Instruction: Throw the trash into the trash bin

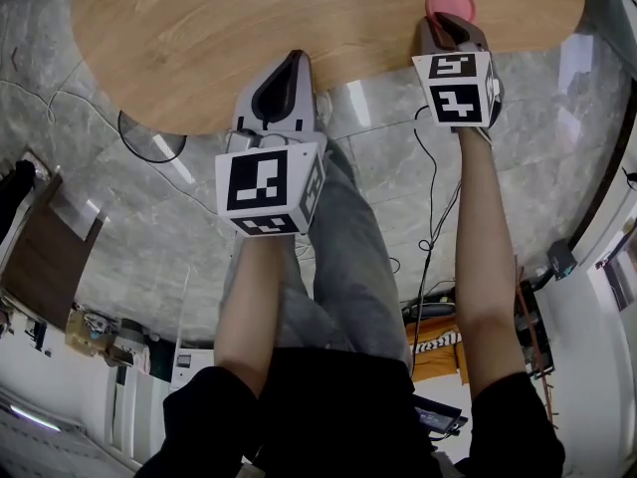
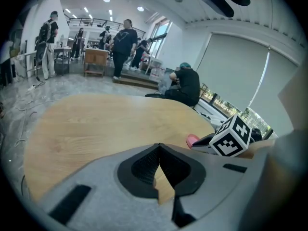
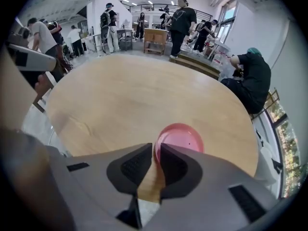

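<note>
A round pink disc (image 1: 450, 1) lies flat near the edge of the wooden table (image 1: 299, 28). My right gripper (image 1: 443, 20) points steeply down at the disc's near rim. In the right gripper view the jaws of the right gripper (image 3: 157, 148) stand a narrow slit apart, and the rim of the pink disc (image 3: 180, 137) shows just beyond the slit. My left gripper (image 1: 294, 60) hangs over the table's near edge, to the left. Its tips meet in the left gripper view (image 2: 159, 146), with nothing between them. The pink disc (image 2: 192, 140) also shows there, at the right. No trash bin is in view.
Cables (image 1: 430, 197) run over the grey stone floor below the table, and a black loop (image 1: 149, 142) lies at the left. A brown cabinet (image 1: 40, 257) stands at the far left. Beyond the table a seated person (image 3: 250, 78) and several standing people (image 2: 122, 44) are in the room.
</note>
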Motion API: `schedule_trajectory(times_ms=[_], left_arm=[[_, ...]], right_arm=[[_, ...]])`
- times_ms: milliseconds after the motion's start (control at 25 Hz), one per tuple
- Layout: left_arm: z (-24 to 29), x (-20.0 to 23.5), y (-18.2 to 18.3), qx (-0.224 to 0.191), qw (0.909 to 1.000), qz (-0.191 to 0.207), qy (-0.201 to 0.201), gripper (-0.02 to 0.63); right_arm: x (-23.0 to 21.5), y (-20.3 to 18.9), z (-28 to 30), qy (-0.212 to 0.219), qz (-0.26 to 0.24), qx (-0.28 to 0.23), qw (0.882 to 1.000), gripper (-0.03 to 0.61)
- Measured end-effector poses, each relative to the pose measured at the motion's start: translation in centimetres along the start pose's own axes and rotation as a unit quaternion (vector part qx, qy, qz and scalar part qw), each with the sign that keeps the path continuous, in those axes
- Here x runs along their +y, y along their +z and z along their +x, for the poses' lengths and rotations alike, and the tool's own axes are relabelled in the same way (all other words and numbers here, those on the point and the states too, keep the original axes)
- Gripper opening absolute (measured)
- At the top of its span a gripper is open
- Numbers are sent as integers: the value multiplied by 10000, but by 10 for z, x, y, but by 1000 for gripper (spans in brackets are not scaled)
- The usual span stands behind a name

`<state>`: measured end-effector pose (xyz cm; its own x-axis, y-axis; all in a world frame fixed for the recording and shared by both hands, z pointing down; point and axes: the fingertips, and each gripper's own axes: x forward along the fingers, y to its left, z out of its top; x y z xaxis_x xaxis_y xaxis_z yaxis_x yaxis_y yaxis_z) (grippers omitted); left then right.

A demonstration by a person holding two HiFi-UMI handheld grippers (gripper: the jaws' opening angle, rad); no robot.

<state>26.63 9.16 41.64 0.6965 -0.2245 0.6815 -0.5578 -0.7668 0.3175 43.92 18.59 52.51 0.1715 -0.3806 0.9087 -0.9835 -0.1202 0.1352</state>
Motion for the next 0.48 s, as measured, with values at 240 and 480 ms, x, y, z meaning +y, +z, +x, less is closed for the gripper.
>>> schedule_trajectory(times_ms=[240,480], left_arm=[[-3,18,1,-37,9999,-66,86,2],[-19,33,7,-126,9995,-174,235,2]], right_arm=[[9,9,2,99,7,34,9999,20],[37,38,-21,485,768,-597,9941,17]])
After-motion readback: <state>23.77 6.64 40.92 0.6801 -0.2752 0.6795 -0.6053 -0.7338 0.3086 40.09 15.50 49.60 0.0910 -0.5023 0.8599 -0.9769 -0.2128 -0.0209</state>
